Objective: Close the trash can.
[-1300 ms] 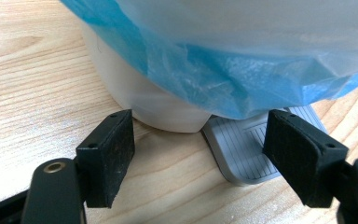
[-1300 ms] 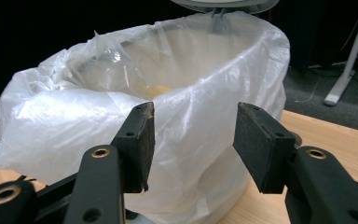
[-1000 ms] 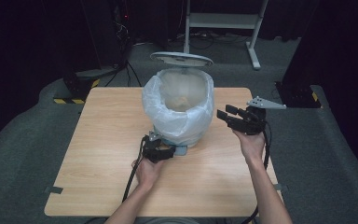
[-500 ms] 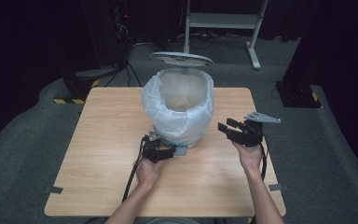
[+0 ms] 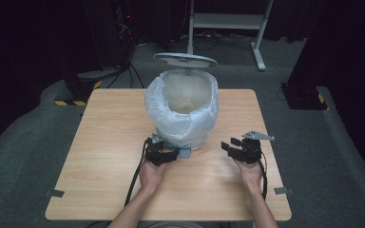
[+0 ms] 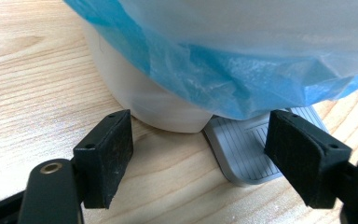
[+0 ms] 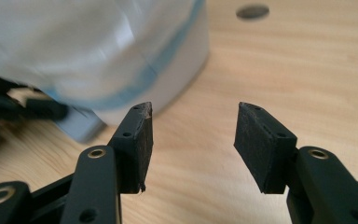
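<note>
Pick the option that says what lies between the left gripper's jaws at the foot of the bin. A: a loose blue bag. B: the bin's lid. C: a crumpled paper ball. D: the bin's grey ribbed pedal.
D: in the left gripper view the grey ribbed pedal juts from under the white bin between the open jaws of the left gripper, no pad pressing on it.

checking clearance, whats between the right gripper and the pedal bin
Only bare wooden table lies between the right gripper and the pedal bin, seen in the high view.
</note>
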